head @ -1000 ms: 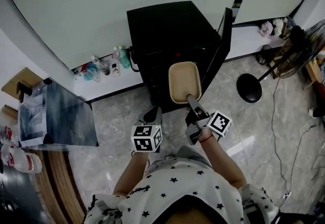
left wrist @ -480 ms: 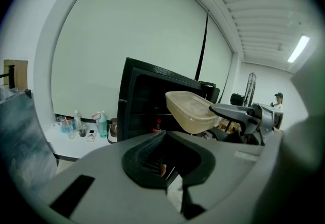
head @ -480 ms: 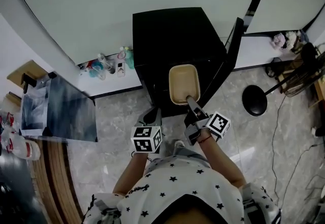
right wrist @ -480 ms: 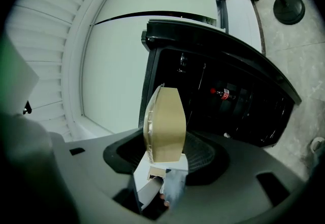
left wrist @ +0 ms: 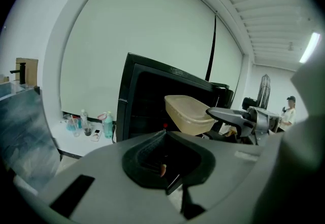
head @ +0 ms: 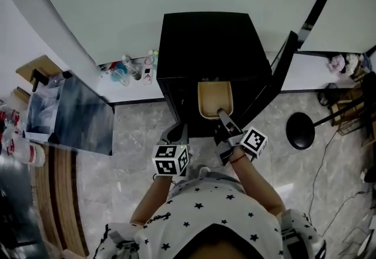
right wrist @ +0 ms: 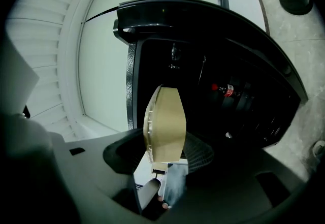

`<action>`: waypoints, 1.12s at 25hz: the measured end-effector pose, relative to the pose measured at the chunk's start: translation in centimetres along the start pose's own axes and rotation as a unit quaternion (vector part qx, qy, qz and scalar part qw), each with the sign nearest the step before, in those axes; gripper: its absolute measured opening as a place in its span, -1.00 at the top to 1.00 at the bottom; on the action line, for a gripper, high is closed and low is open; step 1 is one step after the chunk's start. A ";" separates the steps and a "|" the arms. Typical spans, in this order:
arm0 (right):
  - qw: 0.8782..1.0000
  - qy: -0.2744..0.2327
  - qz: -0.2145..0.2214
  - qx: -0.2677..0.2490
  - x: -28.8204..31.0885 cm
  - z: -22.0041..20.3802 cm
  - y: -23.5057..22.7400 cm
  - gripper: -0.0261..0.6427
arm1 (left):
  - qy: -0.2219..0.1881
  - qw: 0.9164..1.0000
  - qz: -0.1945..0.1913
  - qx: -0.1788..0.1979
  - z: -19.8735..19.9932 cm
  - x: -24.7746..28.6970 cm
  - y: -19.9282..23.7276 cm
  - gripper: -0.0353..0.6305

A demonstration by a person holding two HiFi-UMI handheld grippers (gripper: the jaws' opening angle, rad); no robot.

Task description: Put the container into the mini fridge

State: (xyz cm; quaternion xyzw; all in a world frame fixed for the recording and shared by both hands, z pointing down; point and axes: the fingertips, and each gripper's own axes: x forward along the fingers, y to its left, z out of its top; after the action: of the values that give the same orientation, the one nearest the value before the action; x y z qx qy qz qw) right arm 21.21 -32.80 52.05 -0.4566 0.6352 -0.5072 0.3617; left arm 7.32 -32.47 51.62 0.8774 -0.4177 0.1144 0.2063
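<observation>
— Two grippers over a grey marbled floor (head: 135, 134), pale wall behind. Where's the container (head: 215, 99)?
— At the black mini fridge's (head: 205, 40) open front, far end just inside. The right gripper (head: 222, 114) pinches its near rim.
— And the left gripper (head: 175, 133)?
— Fingers pressed together, empty, short of the fridge.
— Inside the fridge?
— One red-capped bottle (right wrist: 227, 89); the rest is too dark to make out.

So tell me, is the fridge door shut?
No: the door hangs wide open off the fridge, its dark inside bared.
</observation>
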 end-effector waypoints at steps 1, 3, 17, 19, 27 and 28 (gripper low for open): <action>1.000 0.004 0.002 0.003 0.4 0.1 -0.2 0.28 | -0.002 1.000 0.004 -0.002 0.0 0.1 0.1 0.86; 1.000 0.010 0.006 0.010 0.9 0.3 -0.6 0.28 | -0.006 1.000 0.012 -0.003 -0.1 0.3 0.2 0.86; 0.998 0.021 0.015 0.059 3.2 1.2 -2.2 0.28 | -0.016 0.999 0.046 -0.018 -0.4 1.0 0.7 0.86; 0.997 0.020 0.015 0.068 3.3 1.3 -2.5 0.28 | -0.016 0.998 0.051 -0.020 -0.5 0.9 0.8 0.86; 0.995 0.014 0.003 0.097 4.7 0.9 -4.2 0.28 | -0.017 0.997 0.069 -0.031 -1.0 0.8 2.2 0.86; 0.995 0.015 0.003 0.099 4.7 0.9 -4.4 0.28 | -0.018 0.997 0.071 -0.032 -1.1 0.8 2.2 0.86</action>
State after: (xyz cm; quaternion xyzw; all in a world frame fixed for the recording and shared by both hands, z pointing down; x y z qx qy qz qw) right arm 21.49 -37.86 56.10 -0.4092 0.5887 -0.5728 0.3973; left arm 6.04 -33.75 53.49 0.8406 -0.4857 0.0995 0.2184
